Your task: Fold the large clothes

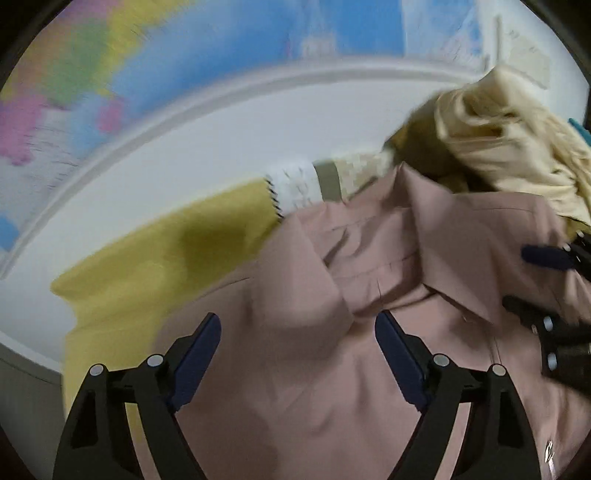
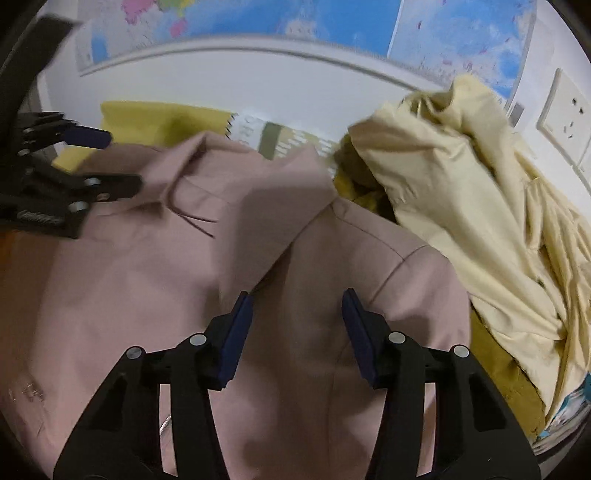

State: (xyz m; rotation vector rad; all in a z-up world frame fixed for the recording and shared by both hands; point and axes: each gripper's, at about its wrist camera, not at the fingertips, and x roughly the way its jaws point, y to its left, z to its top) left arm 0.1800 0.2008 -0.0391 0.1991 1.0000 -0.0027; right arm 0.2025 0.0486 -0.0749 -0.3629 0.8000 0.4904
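A dusty-pink collared shirt (image 1: 369, 258) lies spread over a mustard-yellow cloth (image 1: 166, 258). My left gripper (image 1: 298, 319) hovers over its left part, jaws wide apart and nothing between the pads. In the right wrist view the same pink shirt (image 2: 147, 258) fills the lower frame. My right gripper (image 2: 297, 295) stands open above a fold near the shoulder seam, jaws about half apart and no cloth pinched. Each gripper shows in the other's view: the right gripper (image 1: 515, 277) at the right edge, the left gripper (image 2: 125, 161) at the left.
A crumpled cream garment (image 2: 461, 184) is heaped at the right, against the pink shirt. A white and olive patterned piece (image 2: 258, 133) lies at the back by the wall. A world map (image 2: 295, 22) hangs on the wall, with a wall socket (image 2: 569, 114) at the right.
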